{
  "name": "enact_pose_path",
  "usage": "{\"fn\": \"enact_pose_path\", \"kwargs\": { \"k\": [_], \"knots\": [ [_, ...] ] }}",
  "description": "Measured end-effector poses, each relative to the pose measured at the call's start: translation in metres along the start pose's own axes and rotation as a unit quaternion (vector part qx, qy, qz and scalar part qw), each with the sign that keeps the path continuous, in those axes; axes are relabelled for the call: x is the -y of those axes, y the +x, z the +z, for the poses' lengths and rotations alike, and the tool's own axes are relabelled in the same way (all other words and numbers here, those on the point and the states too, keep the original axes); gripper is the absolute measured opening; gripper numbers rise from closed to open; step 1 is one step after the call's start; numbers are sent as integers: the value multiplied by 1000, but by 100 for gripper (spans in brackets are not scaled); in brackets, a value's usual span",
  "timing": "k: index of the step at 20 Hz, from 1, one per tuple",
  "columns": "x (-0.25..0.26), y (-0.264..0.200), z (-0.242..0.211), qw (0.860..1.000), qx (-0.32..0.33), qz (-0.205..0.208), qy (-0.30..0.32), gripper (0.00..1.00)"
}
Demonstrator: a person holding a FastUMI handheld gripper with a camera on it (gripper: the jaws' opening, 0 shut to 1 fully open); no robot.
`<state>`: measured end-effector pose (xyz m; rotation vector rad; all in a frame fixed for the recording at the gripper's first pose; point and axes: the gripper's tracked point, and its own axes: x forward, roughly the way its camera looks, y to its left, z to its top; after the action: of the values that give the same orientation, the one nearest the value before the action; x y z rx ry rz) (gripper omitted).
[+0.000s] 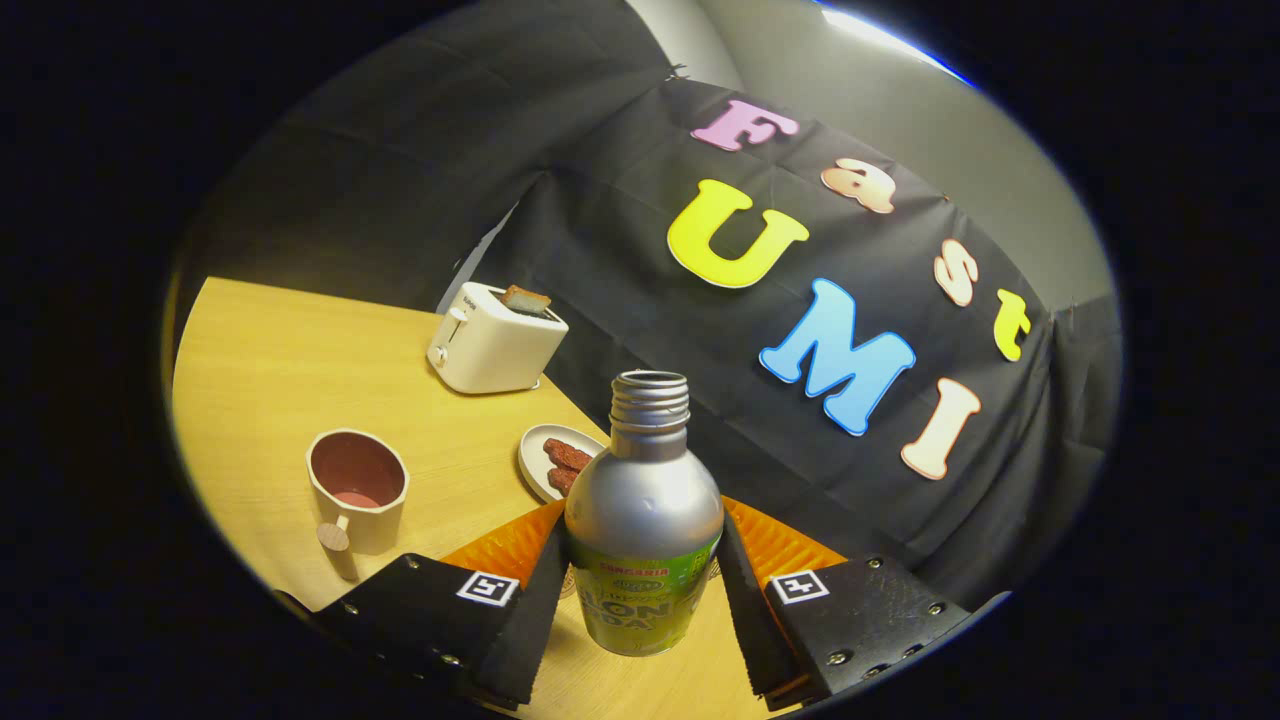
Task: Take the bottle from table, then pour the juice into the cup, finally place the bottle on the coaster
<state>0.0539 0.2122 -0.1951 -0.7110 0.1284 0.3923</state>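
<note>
Gripper view: looks along the claw (642,590) toward the far side of the surface (260,350); scene tilted.
Claw state: closed to the width of the bottle (643,530); both fingers (535,600) press on the labelled lower body, one each side. Firm hold, judged by how squarely the sides are met.
Bottle: silver, upright between the fingers, cap off, threaded neck open. Whether its base touches the surface or is just lifted, cannot tell.
Grip height: low on the body, below the shoulder. Probably chosen so the neck stays free for pouring and the weight sits near the fingers.
Cup (357,490): pale outside, dark red inside, handle with a round knob facing the camera. Stands ahead and to the left of the bottle, apart from it, mouth up and clear for a pour.
Coaster (790,545): orange, ribbed, lying just behind the bottle and partly hidden by it; close by for the final set-down.
Bystanders: toaster (492,340) with a slice in its slot, far back; small plate (535,450) with reddish pieces, between cup and bottle, farther back.
Step, judged: bottle taken; pour not yet begun.
Next move calls for: carry left over the cup, tip neck down slowly.
Risk: open neck could spill early.
</note>
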Motion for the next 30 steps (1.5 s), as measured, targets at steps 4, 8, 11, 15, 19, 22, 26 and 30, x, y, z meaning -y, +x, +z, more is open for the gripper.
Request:
{"fn": "enact_pose_path", "kwargs": {
  "k": [4,8,11,15,19,22,26,30],
  "knots": [
    [-16,4,9,998,6,13,-63,77],
    [-31,8,15,995,8,33,-99,77],
    [-41,11,12,991,3,41,-130,77],
    [-50,15,6,983,-5,55,-176,77],
    [-52,19,4,971,-6,66,-228,77],
    [-57,22,-6,965,-18,73,-251,77],
    [-59,25,-8,955,-24,79,-286,77],
    [-62,28,-6,942,-15,86,-325,77]
  ]
}}
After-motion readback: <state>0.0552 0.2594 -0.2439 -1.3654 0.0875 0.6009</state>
